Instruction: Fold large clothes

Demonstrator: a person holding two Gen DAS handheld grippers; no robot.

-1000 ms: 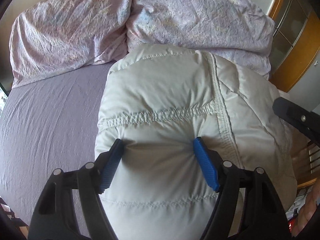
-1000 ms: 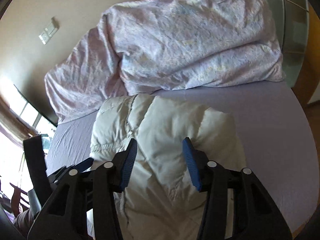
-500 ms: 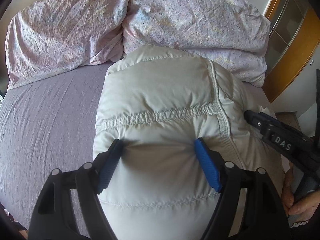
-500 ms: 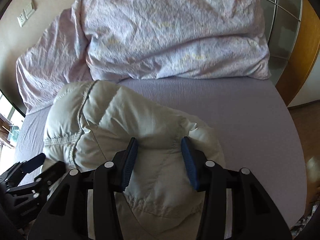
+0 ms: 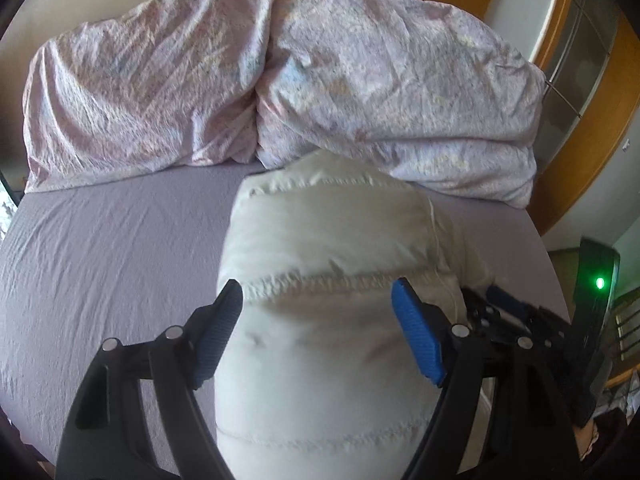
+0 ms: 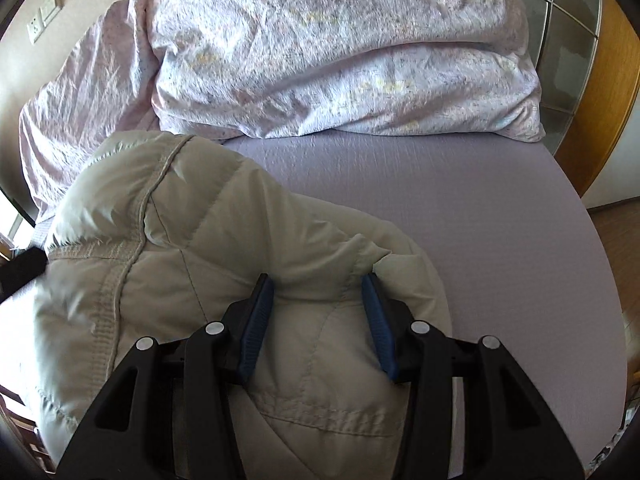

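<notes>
The puffy jacket (image 5: 332,240) is off-white; the bed sheet (image 5: 120,248) plain lilac; the pillows (image 5: 400,92) pale pink, finely speckled.

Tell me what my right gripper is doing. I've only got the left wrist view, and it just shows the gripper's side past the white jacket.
Observer: The right gripper is clamped on a bunched fold of the puffer jacket, and both pads dent the fabric.
Operator: Is there any room on that side of the bed?
Observer: Yes. A wide bare stretch of lilac sheet runs from the jacket to the bed's right edge.
Operator: Is there anything on the wall?
Observer: There's a white wall plate, up and left of the pillows.
</notes>
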